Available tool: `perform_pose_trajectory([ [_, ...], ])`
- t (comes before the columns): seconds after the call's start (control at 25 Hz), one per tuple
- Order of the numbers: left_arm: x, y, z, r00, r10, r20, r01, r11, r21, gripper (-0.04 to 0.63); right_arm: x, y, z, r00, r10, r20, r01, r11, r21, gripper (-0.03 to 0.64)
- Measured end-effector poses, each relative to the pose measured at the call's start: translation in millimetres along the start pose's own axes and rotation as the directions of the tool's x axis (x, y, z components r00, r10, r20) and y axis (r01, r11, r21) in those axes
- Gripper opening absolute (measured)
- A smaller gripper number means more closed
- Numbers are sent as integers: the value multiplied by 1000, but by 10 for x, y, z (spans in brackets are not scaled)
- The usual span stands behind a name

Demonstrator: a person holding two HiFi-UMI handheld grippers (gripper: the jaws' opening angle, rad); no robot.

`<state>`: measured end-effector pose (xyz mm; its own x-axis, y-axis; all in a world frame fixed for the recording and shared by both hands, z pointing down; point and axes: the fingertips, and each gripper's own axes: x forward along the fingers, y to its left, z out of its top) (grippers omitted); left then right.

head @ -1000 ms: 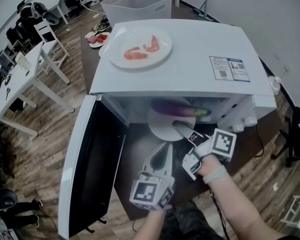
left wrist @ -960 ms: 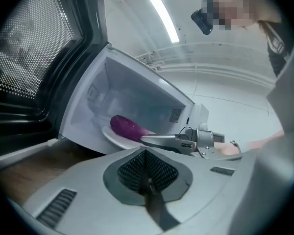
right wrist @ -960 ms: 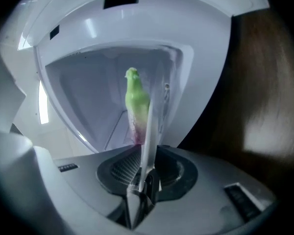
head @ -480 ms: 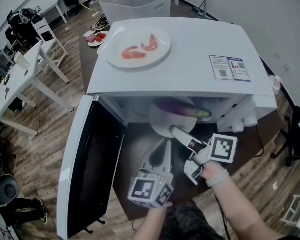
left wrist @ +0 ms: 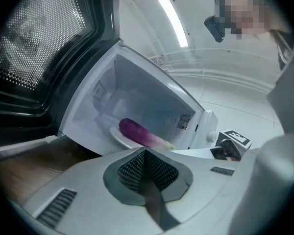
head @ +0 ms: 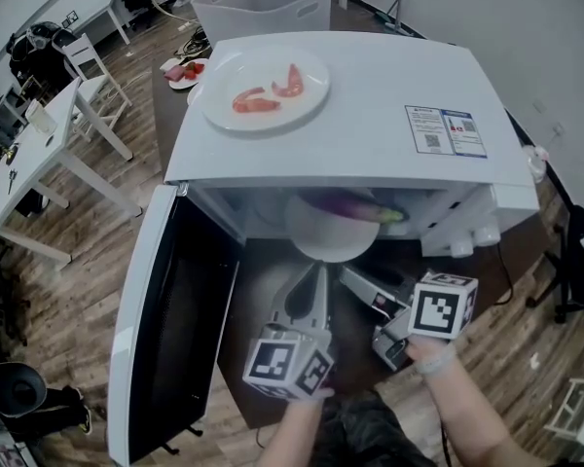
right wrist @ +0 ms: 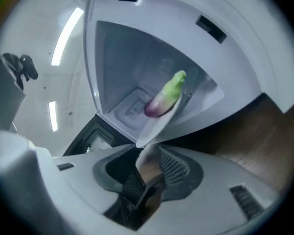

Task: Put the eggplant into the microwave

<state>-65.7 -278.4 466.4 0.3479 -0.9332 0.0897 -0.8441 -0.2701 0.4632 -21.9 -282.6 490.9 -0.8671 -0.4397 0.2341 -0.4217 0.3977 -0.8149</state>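
A purple eggplant with a green stem end (head: 355,206) (left wrist: 139,132) (right wrist: 164,96) lies on a white plate (head: 323,236) (left wrist: 118,137) (right wrist: 154,125) inside the open white microwave (head: 370,115). The plate's front rim sticks out past the oven's opening. My right gripper (head: 355,280) (right wrist: 147,153) is just in front of that rim, rolled onto its side; its jaws are opening and the pads press on nothing. My left gripper (head: 314,278) (left wrist: 146,152) hovers beside it, left of centre, pointing into the cavity with its jaws together and empty.
The microwave door (head: 170,329) hangs wide open at the left. On the oven's top sits a plate of red shrimp (head: 265,90). A white bin (head: 263,8) and a small dish of red food (head: 185,71) stand behind. Control knobs (head: 472,241) are at the front right.
My right gripper let go of the plate's rim, opened, rolled and drew back toward me. The plate with the eggplant stays inside. The left gripper barely moved.
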Motion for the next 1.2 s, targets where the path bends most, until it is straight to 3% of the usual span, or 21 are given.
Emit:
perform_pose_trajectory([
  [0.16, 16, 35, 16, 1000, 10, -4, -10, 1000, -7, 3, -63, -27, 30, 996, -84, -13, 80, 978, -193, 155],
  [0.32, 38, 36, 7, 1000, 14, -10, -14, 1000, 14, 3, -104, -54, 104, 984, -175, 34, 176, 917, -359, 103],
  [0.48, 53, 42, 10, 1000, 23, -16, -22, 999, 26, 3, -103, -18, 128, 973, -219, 70, 227, 858, -461, 43],
  [0.6, 68, 57, 19, 999, 30, -18, -29, 999, 29, 3, -81, -14, 152, 970, -227, 87, 241, 844, -479, 31],
  [1.2, 143, 161, -5, 997, 57, -52, -56, 998, 23, 3, 132, -40, 280, 968, -225, 114, 252, 853, -456, 31],
])
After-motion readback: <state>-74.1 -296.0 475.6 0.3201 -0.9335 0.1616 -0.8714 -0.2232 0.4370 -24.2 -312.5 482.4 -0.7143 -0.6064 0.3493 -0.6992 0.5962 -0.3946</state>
